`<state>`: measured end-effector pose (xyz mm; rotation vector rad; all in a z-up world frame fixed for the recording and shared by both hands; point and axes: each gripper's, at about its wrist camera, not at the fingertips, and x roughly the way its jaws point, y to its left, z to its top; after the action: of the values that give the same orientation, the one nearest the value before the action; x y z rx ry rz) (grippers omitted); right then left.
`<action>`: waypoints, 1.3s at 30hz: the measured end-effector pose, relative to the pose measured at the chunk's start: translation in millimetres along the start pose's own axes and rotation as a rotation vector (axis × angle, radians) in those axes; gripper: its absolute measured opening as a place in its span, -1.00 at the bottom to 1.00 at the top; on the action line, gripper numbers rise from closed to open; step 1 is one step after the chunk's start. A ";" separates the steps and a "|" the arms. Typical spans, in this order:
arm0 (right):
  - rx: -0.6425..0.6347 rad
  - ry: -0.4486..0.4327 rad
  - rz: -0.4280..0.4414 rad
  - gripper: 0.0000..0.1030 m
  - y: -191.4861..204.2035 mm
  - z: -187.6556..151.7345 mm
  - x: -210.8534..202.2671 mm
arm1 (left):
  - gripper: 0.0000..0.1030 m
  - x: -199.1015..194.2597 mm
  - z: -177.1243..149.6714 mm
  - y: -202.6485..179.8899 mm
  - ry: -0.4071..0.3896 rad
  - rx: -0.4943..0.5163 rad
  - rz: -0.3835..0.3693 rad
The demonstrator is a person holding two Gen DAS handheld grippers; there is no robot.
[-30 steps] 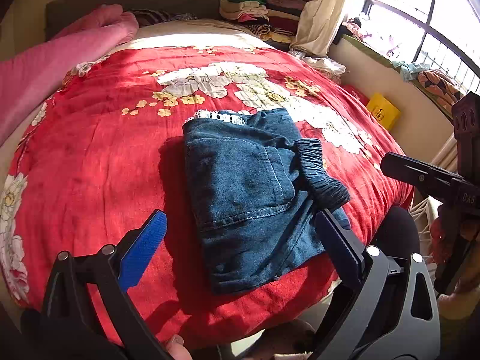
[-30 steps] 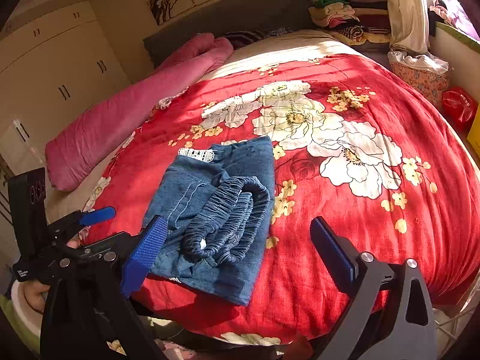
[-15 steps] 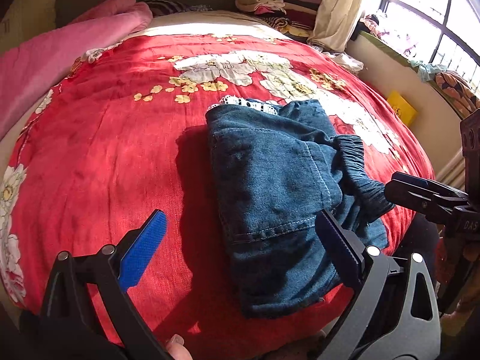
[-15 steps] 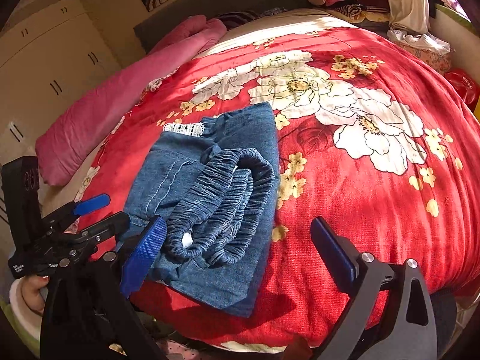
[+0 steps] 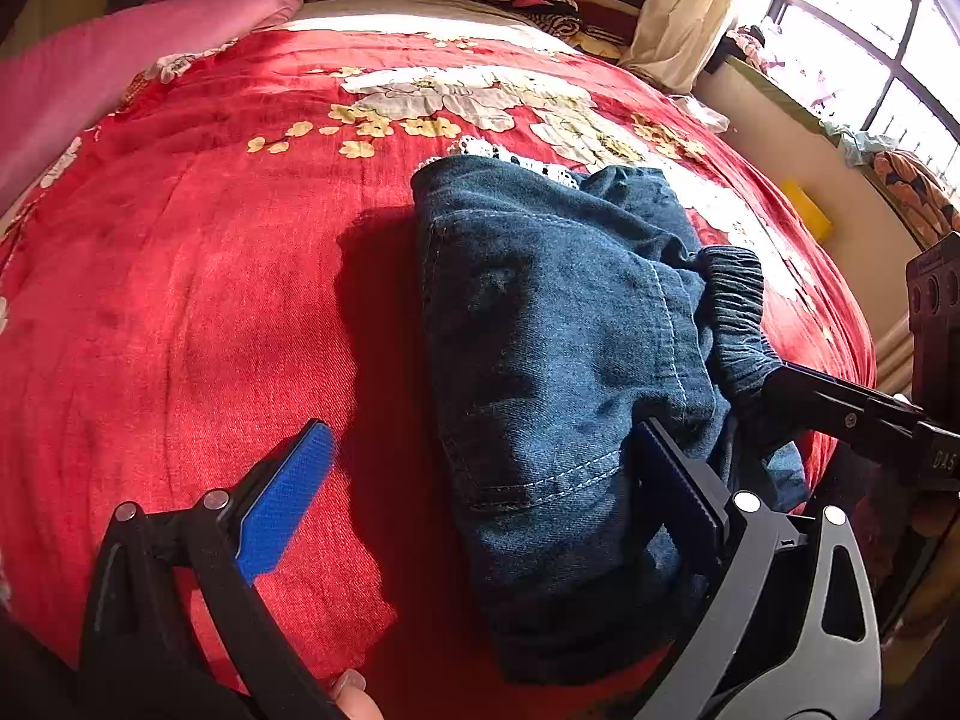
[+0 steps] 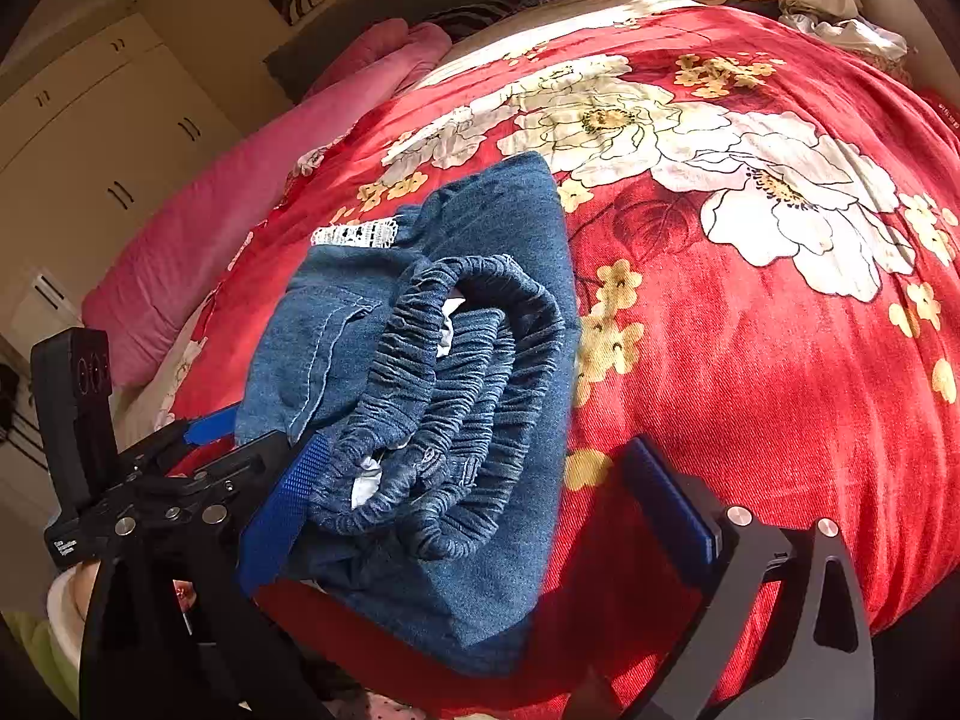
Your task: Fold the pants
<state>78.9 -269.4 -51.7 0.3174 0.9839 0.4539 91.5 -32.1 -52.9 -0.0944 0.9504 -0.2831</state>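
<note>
**Q:** Which step of the fold is shown, and where does the garment lie?

**A:** The denim pants (image 5: 558, 372) lie as a compact, several-layer bundle near the front edge of the bed (image 5: 198, 300), on its red floral cover. The main folds appear done; the step in hand is judged to be a closing tidy or a last fold of the bundle.

**Q:** How do the two tools stand?

**A:** The left gripper (image 5: 474, 498) has its fingers spread wide, one blue pad (image 5: 288, 498) over bare cover, the other at the bundle's near corner, pinching nothing. The right gripper (image 6: 480, 498) is likewise spread, its left finger (image 6: 282, 516) touching or just beside the waistband (image 6: 456, 396), its other finger over the cover. Nothing is held.

**Q:** What does the next move call for?

**A:** Probably a closure on the thick near edge by each tool, with both lifting together so the layers do not slip apart.

**Q:** What of material and form?

**A:** The denim is mid-weight and matte, with pale topstitching and a patch pocket (image 5: 540, 324). The waistband is elasticated and tightly ruched, coiled in loops that bulge above the flat layers. White lace trim (image 6: 354, 235) shows at the far edge. The cover is soft, woven and faintly wrinkled.
</note>
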 end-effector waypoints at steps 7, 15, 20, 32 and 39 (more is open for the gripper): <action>0.003 0.009 0.026 0.91 -1.1 1.4 10.3 | 0.81 3.5 -0.2 1.1 0.005 -0.008 -0.014; -0.047 0.018 -0.001 0.83 9.5 -0.7 20.4 | 0.81 7.3 1.0 1.2 0.002 -0.013 -0.025; -0.055 0.013 0.026 0.40 14.7 -1.2 21.5 | 0.81 9.2 2.3 2.0 -0.001 -0.031 -0.044; -0.091 -0.047 0.022 -0.08 25.2 -2.9 6.7 | -0.43 1.2 3.7 -20.2 -0.016 0.004 -0.092; -0.123 -0.100 0.034 -0.17 37.0 0.6 -14.0 | -0.58 -20.2 8.1 -30.8 -0.059 0.027 -0.086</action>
<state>64.5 -244.6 -24.5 0.2440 0.8502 0.5225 80.9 -56.4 -25.9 -0.1184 0.8853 -0.3703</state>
